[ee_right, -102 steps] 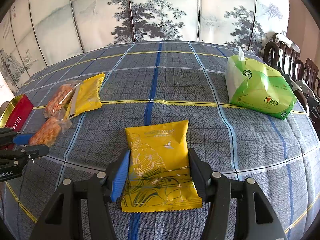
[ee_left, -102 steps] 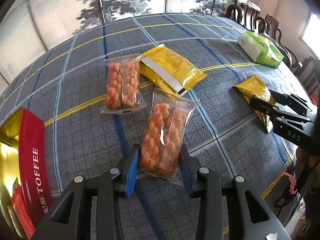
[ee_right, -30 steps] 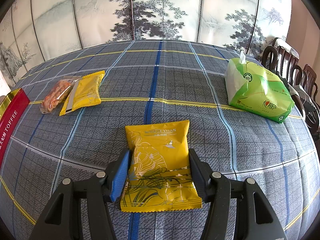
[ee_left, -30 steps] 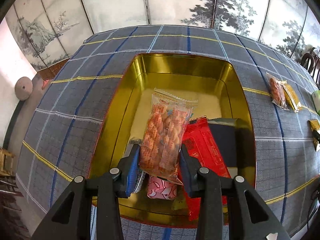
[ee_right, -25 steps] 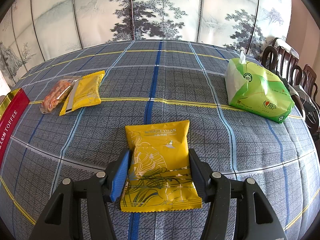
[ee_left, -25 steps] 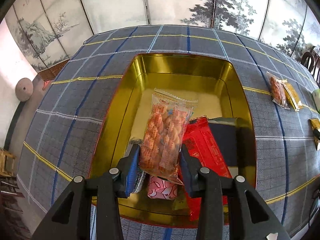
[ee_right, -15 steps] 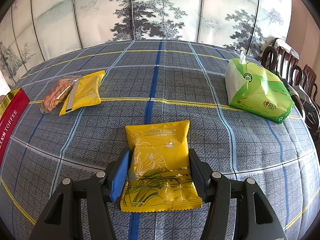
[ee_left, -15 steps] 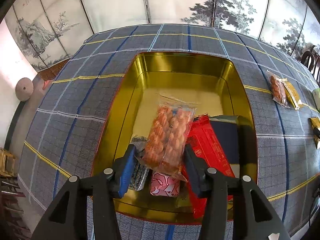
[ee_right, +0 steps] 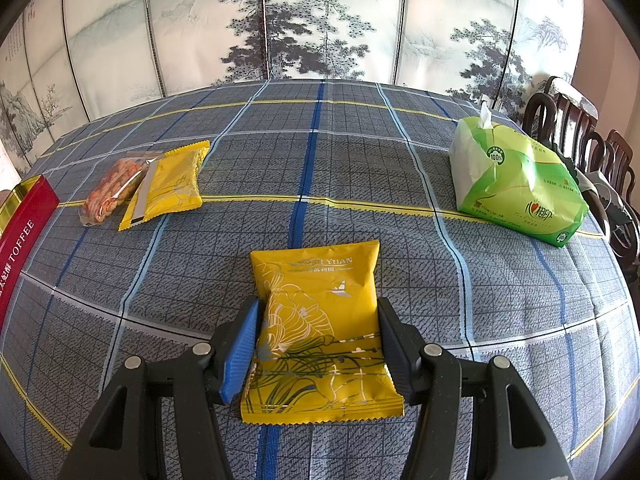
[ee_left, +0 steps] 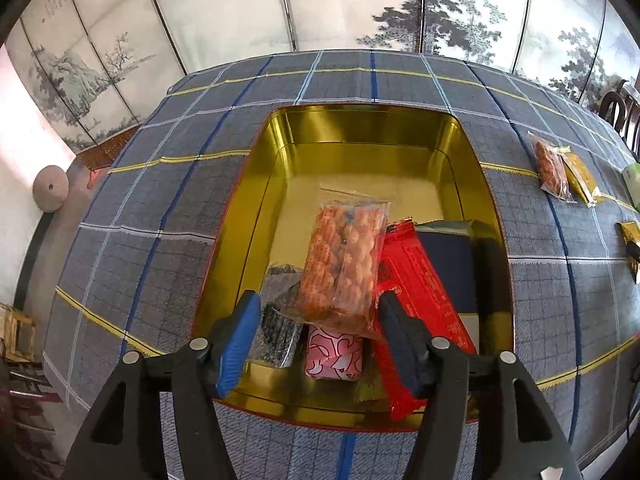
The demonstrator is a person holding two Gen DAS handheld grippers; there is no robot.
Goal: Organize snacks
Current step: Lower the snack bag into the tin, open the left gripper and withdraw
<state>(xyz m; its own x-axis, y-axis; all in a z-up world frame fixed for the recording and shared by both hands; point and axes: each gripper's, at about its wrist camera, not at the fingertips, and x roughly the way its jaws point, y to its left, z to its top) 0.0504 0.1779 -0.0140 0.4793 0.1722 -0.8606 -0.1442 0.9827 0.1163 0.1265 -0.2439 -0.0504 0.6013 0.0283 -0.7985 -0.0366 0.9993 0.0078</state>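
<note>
My left gripper (ee_left: 318,338) is open above the near end of the gold toffee tin (ee_left: 360,128). A clear packet of orange snacks (ee_left: 344,264) lies loose in the tin between the jaws, resting on a red packet (ee_left: 424,300), a pink packet (ee_left: 334,358) and a dark packet (ee_left: 276,336). My right gripper (ee_right: 318,342) rests on the table with its jaws around a yellow snack packet (ee_right: 320,320), pads at its sides. Another orange snack packet (ee_right: 112,188) and a yellow packet (ee_right: 172,188) lie at the left, also in the left wrist view (ee_left: 552,170).
A green tissue pack (ee_right: 516,188) sits at the right of the table. The tin's red side (ee_right: 16,232) shows at the left edge. Dark wooden chairs (ee_right: 576,140) stand past the table's right edge. A painted folding screen stands behind the plaid tablecloth (ee_right: 320,152).
My left gripper carried the orange snack packet from the table over the tin, then opened; the packet dropped onto the packets in the tin. My right gripper has stayed still around the yellow packet.
</note>
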